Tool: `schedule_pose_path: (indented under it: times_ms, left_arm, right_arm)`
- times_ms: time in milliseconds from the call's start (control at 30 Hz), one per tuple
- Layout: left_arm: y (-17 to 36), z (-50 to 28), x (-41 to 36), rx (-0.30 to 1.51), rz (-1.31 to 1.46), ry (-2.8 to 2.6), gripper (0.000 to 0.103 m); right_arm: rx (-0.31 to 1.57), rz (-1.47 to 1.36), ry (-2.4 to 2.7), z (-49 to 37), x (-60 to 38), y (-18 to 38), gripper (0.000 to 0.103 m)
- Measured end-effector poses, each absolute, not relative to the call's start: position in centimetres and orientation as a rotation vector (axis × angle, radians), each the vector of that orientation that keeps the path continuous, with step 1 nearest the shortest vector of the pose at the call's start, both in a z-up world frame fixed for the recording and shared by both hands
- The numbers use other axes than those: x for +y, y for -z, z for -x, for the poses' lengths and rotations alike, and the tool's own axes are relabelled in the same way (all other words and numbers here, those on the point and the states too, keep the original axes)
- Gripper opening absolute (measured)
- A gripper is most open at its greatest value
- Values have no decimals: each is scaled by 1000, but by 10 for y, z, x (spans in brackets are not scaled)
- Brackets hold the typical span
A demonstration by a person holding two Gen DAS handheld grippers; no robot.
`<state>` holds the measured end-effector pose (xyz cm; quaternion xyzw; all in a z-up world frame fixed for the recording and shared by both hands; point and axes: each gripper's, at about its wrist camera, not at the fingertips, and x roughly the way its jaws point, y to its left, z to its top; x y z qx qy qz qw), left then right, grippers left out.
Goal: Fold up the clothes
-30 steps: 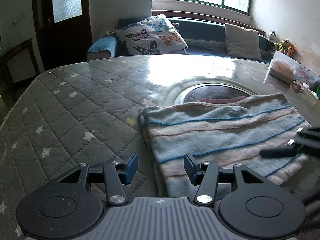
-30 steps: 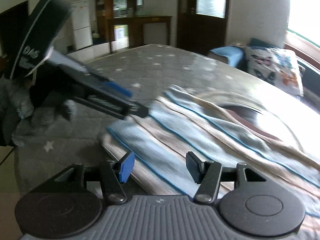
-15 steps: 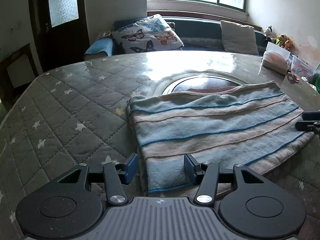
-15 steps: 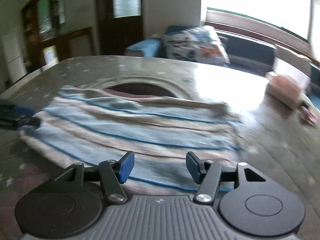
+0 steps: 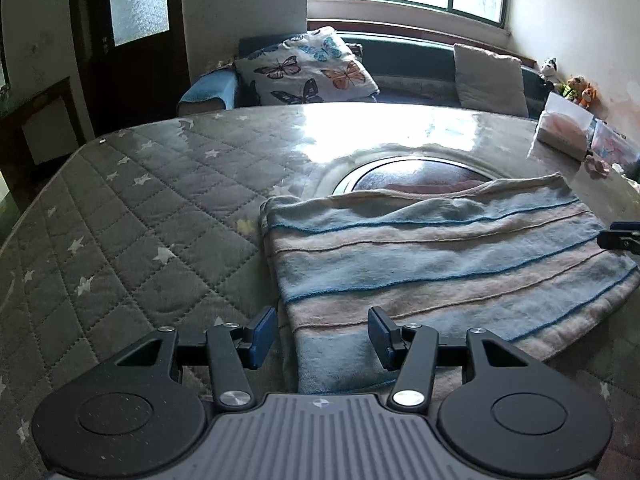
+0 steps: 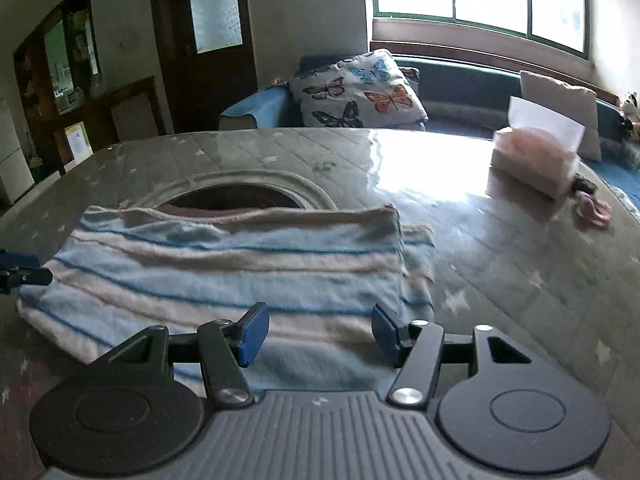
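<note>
A folded cloth with pale blue, pink and dark blue stripes (image 5: 432, 264) lies flat on the grey star-quilted table cover (image 5: 132, 216); it also shows in the right wrist view (image 6: 240, 276). My left gripper (image 5: 322, 338) is open and empty, just above the cloth's near left corner. My right gripper (image 6: 318, 334) is open and empty, above the cloth's near right corner. The tip of the right gripper shows at the right edge of the left wrist view (image 5: 624, 236). The tip of the left gripper shows at the left edge of the right wrist view (image 6: 20, 268).
A round dark opening (image 5: 412, 176) sits in the table cover behind the cloth. A tissue box (image 6: 536, 160) and a small pink item (image 6: 592, 208) lie at the far right. A sofa with a butterfly pillow (image 5: 304, 68) stands behind the table under the window.
Both grippers have drawn back from the cloth and stayed open. The right gripper has swung round from the left end to the right end. The cloth lies flat and released.
</note>
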<state>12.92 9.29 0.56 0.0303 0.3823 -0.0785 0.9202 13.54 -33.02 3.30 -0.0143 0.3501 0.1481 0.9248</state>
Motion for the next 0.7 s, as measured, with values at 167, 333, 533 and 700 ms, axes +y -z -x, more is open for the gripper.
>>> schedule_pose_path:
  times_ms: [167,333,533,700]
  left_arm:
    - [2,-134,101,813,-45,153,54]
    - [0,-137,115,811,9,142,53]
    - [4,-136,123,828,54,157,46]
    - [4,-136,130,831,89,166,43]
  right_arm:
    - [761,14,-271,-154,-334,-17,58]
    - [756,7,-272,-153,-339,-20,58]
    - [765,26,-244,-156,-337,-18,58]
    - [733,80,-324,-142,-310,-36,58]
